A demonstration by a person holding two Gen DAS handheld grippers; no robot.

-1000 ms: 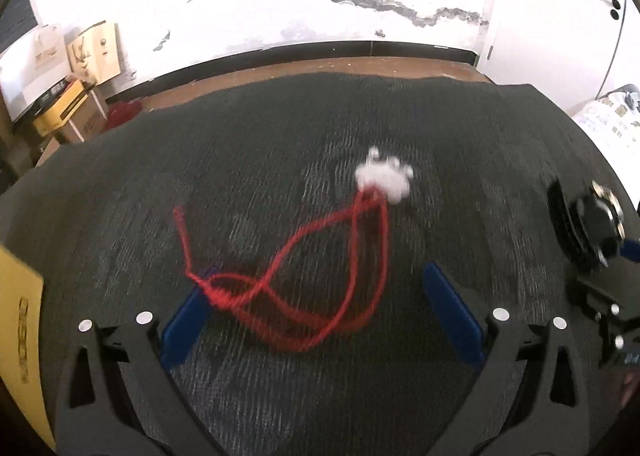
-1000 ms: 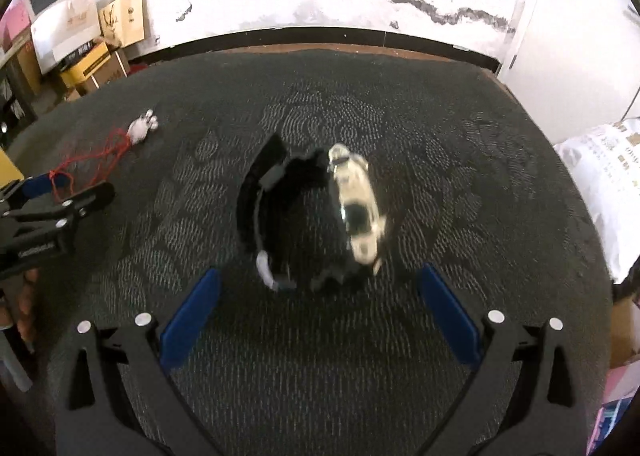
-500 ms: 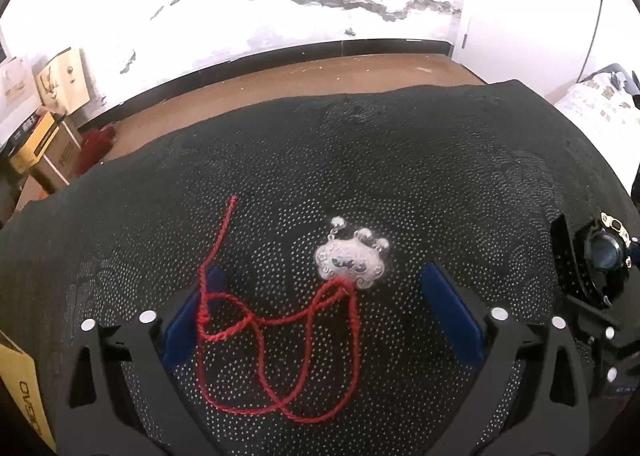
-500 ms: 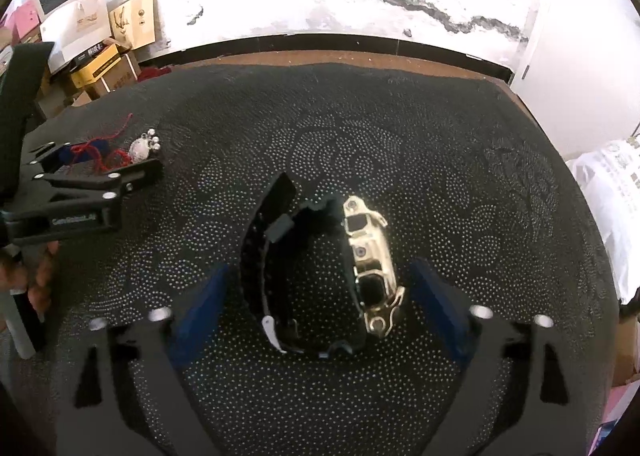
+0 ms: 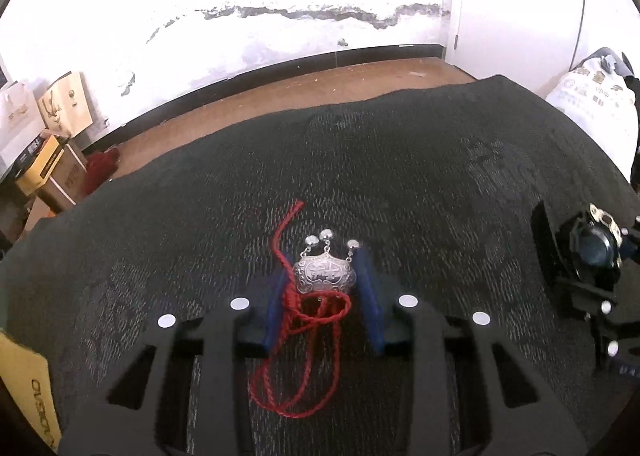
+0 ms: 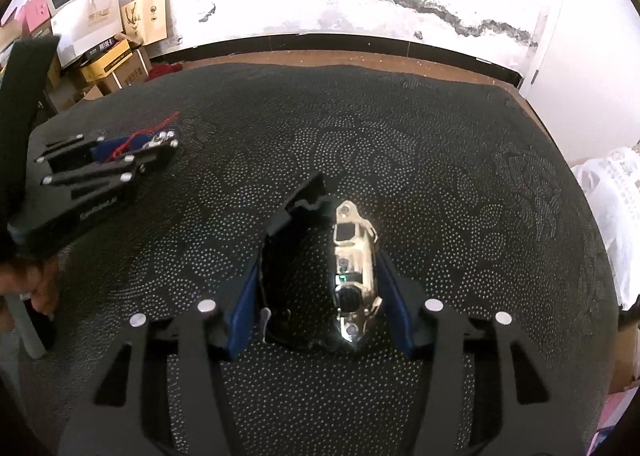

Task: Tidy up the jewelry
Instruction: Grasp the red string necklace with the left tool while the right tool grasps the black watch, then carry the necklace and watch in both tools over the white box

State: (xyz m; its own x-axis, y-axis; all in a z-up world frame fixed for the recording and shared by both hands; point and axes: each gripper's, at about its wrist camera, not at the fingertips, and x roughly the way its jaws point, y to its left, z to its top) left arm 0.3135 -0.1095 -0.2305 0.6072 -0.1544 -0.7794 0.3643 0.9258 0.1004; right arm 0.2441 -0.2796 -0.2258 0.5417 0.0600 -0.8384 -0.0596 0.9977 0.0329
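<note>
A silver lock-shaped pendant (image 5: 325,276) on a red cord (image 5: 304,356) lies on the dark patterned cloth (image 5: 400,176). My left gripper (image 5: 322,288) has closed in on it, blue pads touching the pendant's sides and the cord. A black-strapped watch with a gold case (image 6: 352,256) stands on edge on the cloth. My right gripper (image 6: 318,296) has closed around it, one pad on the strap, one on the case. The watch also shows in the left wrist view (image 5: 592,248). The left gripper shows in the right wrist view (image 6: 120,160).
The cloth (image 6: 440,136) covers the whole table. Cardboard boxes and paper bags (image 6: 108,40) stand on the floor at the back left. A white sack (image 5: 592,96) lies at the right. A yellow box (image 5: 24,388) sits at the left wrist view's near left.
Both grippers moved forward and down and closed from wide open: the left onto the pendant and cord, the right onto the watch.
</note>
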